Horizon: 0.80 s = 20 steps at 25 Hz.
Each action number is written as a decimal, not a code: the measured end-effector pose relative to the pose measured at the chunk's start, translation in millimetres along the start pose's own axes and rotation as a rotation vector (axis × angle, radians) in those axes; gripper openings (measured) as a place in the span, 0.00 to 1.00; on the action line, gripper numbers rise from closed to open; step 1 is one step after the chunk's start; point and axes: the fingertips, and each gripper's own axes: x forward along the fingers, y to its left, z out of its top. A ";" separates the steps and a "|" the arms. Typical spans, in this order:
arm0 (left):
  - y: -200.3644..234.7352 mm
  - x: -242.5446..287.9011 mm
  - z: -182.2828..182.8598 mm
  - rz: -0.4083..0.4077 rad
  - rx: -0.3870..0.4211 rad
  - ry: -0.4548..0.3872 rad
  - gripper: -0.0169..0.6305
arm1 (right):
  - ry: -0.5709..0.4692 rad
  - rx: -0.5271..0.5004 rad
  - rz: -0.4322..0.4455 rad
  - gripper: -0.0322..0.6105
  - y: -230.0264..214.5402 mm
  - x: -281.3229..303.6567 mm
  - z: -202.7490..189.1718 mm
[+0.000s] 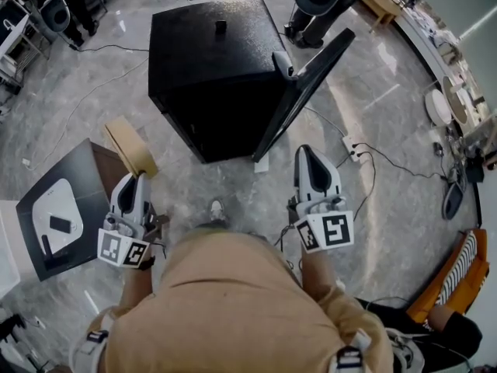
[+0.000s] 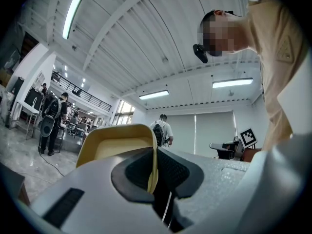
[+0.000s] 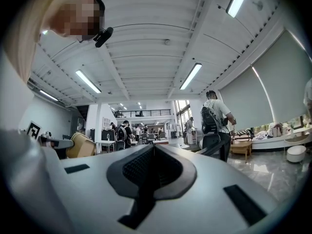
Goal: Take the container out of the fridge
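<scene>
Currently: container (image 1: 130,148), tan, out of fridge (image 1: 210,68), pinched by one wall in left gripper (image 2: 155,172); right gripper (image 3: 153,172) closed, empty; risk: thin edge hold may let it pivot or drop.

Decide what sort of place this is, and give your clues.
Probably a big open lab or workshop, not a home: a fridge alone on a stone floor, cables and a power strip, long ceiling lights.
</scene>
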 end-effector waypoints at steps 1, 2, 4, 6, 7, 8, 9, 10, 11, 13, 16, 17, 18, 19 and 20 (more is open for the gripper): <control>1.9 -0.8 1.1 0.004 0.000 -0.001 0.06 | -0.001 -0.002 -0.004 0.05 -1.3 0.3 0.7; 4.2 -2.1 2.5 0.010 -0.001 -0.002 0.06 | -0.002 -0.004 -0.007 0.05 -2.3 0.5 1.6; 7.9 -5.8 6.5 0.020 0.000 -0.005 0.06 | -0.004 -0.009 -0.015 0.05 -3.7 0.4 4.2; 10.4 -9.5 11.6 0.027 0.011 -0.011 0.06 | -0.007 -0.012 -0.022 0.05 -4.9 0.6 7.5; 11.5 -11.4 14.4 0.032 0.017 -0.016 0.06 | -0.008 -0.014 -0.024 0.05 -5.1 1.3 8.5; 12.4 -13.3 17.2 0.038 0.022 -0.022 0.06 | -0.007 -0.015 -0.026 0.05 -4.9 2.4 8.9; 12.8 -15.2 19.7 0.043 0.026 -0.026 0.06 | -0.006 -0.016 -0.026 0.05 -4.3 3.7 8.7; 12.5 -17.1 21.7 0.046 0.028 -0.027 0.06 | -0.005 -0.016 -0.025 0.05 -3.4 5.1 8.2; 11.6 -18.8 22.9 0.048 0.028 -0.026 0.06 | -0.003 -0.015 -0.024 0.05 -2.4 6.3 7.5; 9.3 -21.9 22.8 0.047 0.024 -0.019 0.06 | 0.000 -0.012 -0.023 0.05 -1.0 8.2 5.6; 7.7 -25.2 19.7 0.049 0.015 -0.009 0.06 | 0.005 -0.011 -0.021 0.05 0.0 10.8 1.8; 7.3 -26.0 19.2 0.050 0.013 -0.007 0.06 | 0.006 -0.011 -0.020 0.05 0.5 11.5 0.9; 6.9 -26.7 18.9 0.051 0.011 -0.006 0.06 | 0.006 -0.011 -0.019 0.05 0.8 12.1 0.2; 6.5 -27.2 18.9 0.051 0.010 -0.005 0.06 | 0.007 -0.011 -0.018 0.05 1.2 12.7 -0.2; 6.3 -27.3 18.9 0.050 0.010 -0.004 0.06 | 0.008 -0.011 -0.018 0.05 1.6 13.4 -0.4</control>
